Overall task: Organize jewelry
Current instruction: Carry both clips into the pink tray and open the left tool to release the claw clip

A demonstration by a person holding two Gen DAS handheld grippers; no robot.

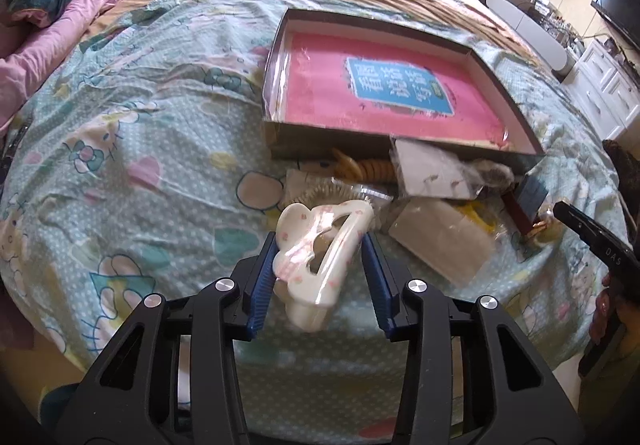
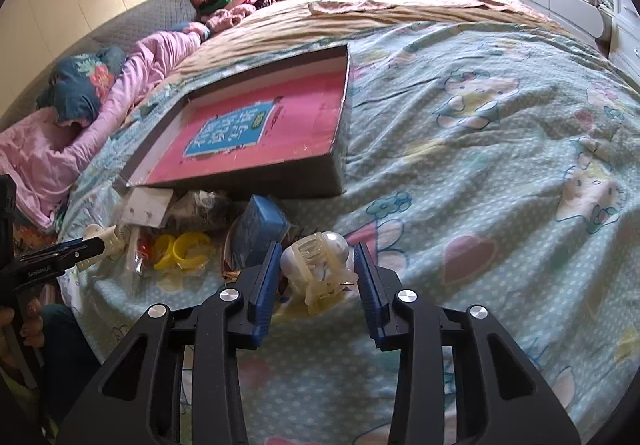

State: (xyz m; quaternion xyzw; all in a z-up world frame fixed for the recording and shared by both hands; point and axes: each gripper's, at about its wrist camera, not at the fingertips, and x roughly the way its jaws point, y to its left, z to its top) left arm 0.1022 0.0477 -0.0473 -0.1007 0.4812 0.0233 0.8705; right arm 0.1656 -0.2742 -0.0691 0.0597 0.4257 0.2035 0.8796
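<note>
My left gripper (image 1: 320,245) is shut on a white hair claw with pink flowers (image 1: 316,257), held above the bedspread in front of the pile of accessories (image 1: 420,185). My right gripper (image 2: 316,265) is shut on a clear pearl-topped hair claw (image 2: 320,265), held over the bedspread. The shallow box with a pink bottom and blue label (image 1: 384,93) lies open on the bed beyond the pile; it also shows in the right wrist view (image 2: 256,137). The pile holds yellow rings (image 2: 180,249), a blue case (image 2: 260,225) and packets.
The bed is covered by a teal cartoon bedspread (image 1: 140,149). Pink bedding (image 1: 80,17) lies at the far left. A white cabinet (image 1: 600,93) and a TV (image 1: 616,1) stand at the right. The right gripper's body shows at the left wrist view's right edge.
</note>
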